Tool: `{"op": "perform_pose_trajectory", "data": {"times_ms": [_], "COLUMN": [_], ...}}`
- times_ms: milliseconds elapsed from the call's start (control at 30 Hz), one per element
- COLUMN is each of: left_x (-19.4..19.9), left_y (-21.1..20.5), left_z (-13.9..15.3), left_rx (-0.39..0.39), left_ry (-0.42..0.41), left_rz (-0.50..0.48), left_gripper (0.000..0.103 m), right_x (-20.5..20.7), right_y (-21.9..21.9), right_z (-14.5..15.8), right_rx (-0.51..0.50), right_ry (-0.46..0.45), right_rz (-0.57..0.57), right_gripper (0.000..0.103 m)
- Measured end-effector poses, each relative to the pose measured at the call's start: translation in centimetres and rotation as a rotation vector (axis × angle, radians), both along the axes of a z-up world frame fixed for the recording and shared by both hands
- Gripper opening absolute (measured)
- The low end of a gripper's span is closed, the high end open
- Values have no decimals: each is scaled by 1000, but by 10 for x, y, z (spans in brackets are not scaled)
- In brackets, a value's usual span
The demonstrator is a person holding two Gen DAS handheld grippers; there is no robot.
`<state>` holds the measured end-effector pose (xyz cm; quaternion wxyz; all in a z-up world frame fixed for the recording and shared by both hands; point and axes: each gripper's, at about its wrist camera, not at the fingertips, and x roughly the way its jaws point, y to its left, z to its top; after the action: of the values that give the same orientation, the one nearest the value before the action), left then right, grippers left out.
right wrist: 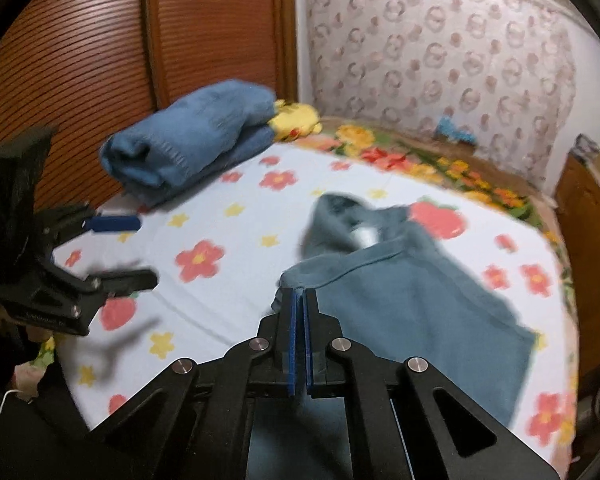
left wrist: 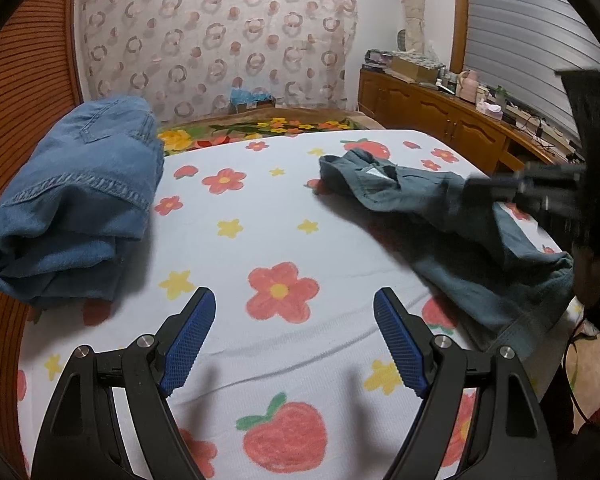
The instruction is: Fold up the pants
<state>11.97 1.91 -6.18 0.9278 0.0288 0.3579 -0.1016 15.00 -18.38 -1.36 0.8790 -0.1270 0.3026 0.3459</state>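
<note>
Right gripper (right wrist: 300,296) is clamping an edge of grey-blue pants (right wrist: 412,304); left gripper (left wrist: 294,308) is hanging open.
Both are sitting over a flower-and-strawberry bedsheet (left wrist: 260,208), folded jeans (left wrist: 80,200) lying beside wooden louvred doors (right wrist: 80,60).

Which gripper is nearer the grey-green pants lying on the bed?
Right. The right gripper is shut on an edge of the grey-green pants. The left gripper hangs open over bare bedsheet, off to the side of them, touching nothing.

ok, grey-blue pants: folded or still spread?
Spread, not folded: grey-blue pants lie loose and rumpled on the bedsheet, one edge pinched in the right claw.
</note>
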Motion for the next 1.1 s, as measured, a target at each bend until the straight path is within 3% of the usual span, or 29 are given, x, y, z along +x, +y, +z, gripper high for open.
{"op": "perform_pose_trajectory", "data": {"times_ms": [300, 533, 700, 933, 1100], "left_x": [14, 25, 33, 34, 36], "left_y": [-22, -36, -44, -52, -53], "left_z": [4, 3, 1, -2, -3], "left_rx": [9, 22, 28, 39, 37], "left_ry": [-2, 8, 20, 33, 40], "left_rz": [-47, -70, -78, -95, -96], "left_gripper": [82, 82, 82, 82, 82], "right_x": [40, 71, 86, 92, 107], "right_y": [-61, -84, -78, -80, -87], "right_z": [17, 2, -9, -2, -16], "right_rx": [-41, -78, -80, -65, -105], "right_ry": [-57, -26, 28, 37, 73], "right_rz": [-200, -327, -350, -335, -287], "right_gripper": [3, 3, 3, 35, 36]}}
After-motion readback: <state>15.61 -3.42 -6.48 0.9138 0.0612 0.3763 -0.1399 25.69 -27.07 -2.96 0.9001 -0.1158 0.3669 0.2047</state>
